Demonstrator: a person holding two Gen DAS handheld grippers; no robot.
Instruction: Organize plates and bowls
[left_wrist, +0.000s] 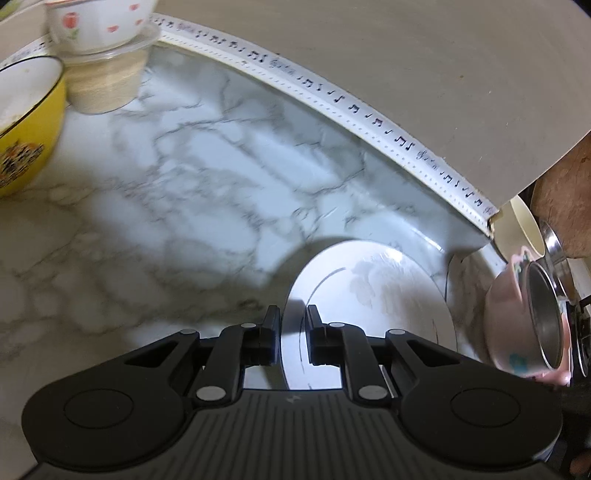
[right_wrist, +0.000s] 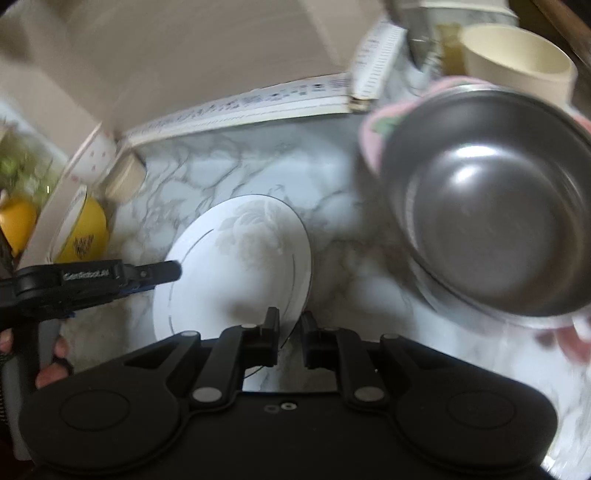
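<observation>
A white plate with a thin dark ring (left_wrist: 373, 295) (right_wrist: 240, 262) is held by its rim just above the marble counter. My left gripper (left_wrist: 293, 314) is shut on the plate's left edge; it also shows in the right wrist view (right_wrist: 177, 267) at the plate's left rim. My right gripper (right_wrist: 290, 317) has narrow jaws around the plate's near edge and grips it. A pink bowl with a steel inside (left_wrist: 524, 317) (right_wrist: 491, 221) sits tilted at the right of the plate.
A yellow bowl (left_wrist: 26, 129) (right_wrist: 83, 229) and a white flowered cup (left_wrist: 96, 22) on a clear plastic tub (left_wrist: 107, 81) stand at the far left. A cream cup (right_wrist: 517, 59) stands behind the pink bowl. A wall with patterned trim (left_wrist: 332, 92) borders the marble counter (left_wrist: 166, 184).
</observation>
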